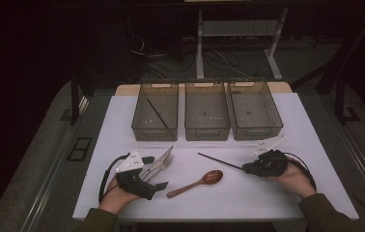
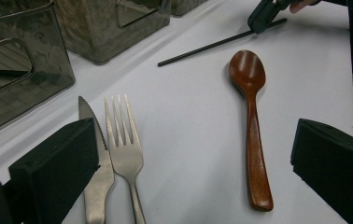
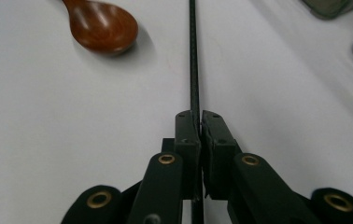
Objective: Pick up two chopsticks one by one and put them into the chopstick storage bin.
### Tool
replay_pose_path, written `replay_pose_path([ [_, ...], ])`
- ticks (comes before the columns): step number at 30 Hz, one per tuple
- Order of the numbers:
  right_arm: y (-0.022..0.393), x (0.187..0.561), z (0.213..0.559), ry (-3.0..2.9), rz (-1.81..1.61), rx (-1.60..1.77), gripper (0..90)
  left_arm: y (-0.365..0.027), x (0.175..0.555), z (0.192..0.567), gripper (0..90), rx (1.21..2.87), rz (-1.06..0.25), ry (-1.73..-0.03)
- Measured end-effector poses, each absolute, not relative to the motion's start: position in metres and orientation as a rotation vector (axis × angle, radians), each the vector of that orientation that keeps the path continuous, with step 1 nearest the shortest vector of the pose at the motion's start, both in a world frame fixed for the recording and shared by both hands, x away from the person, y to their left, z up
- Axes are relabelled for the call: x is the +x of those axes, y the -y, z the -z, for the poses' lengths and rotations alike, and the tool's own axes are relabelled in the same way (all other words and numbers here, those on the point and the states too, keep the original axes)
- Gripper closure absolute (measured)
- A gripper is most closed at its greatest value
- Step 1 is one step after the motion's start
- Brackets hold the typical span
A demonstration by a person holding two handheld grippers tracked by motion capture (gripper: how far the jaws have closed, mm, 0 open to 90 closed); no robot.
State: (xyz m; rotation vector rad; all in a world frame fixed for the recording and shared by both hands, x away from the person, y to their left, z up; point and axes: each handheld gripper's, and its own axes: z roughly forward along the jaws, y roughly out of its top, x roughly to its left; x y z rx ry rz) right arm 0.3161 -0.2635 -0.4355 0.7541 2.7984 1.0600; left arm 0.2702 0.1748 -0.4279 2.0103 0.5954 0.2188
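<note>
The black chopstick (image 3: 194, 56) is the thing in play here — it lies flat on the white bench (image 1: 267, 193), running from the right gripper (image 1: 245, 168) out toward the middle, its far tip ending short of the row of bins. In the right gripper view the fingers (image 3: 187, 140) are pressed together on the stick's near end, pinching it tight, with the thin shaft running straight out ahead of them. No earlier shot to compare, so that's just how it sits.

Just beside the chopstick, toward the person, lies a wooden spoon (image 1: 197, 182) with its reddish bowl near the stick's middle, not touching it. Further left a fork (image 2: 124, 144) and a serrated knife (image 2: 95, 172) lie side by side, touching or nearly so.

The left gripper (image 1: 157, 181) rests on the bench by those two — its fingers (image 2: 55, 163) are spread wide, with the knife, fork and spoon handle all showing in the gap, nothing gripped.

At the back stand three smoky see-through bins in a row: the left bin (image 1: 139, 125) already holds another black chopstick (image 1: 157, 113) lying diagonally, while the middle bin (image 1: 207, 133) and the right bin (image 1: 273, 123) sit beside it.
</note>
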Motion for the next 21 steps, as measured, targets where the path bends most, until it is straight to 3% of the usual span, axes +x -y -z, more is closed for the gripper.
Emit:
replay_pose_path([
  [21, 0.276, 0.315, 0.413, -2.705, -1.332, 0.766, 85.0, -0.173, 0.27, 0.428, 0.0, 2.013, -0.215, -0.592],
])
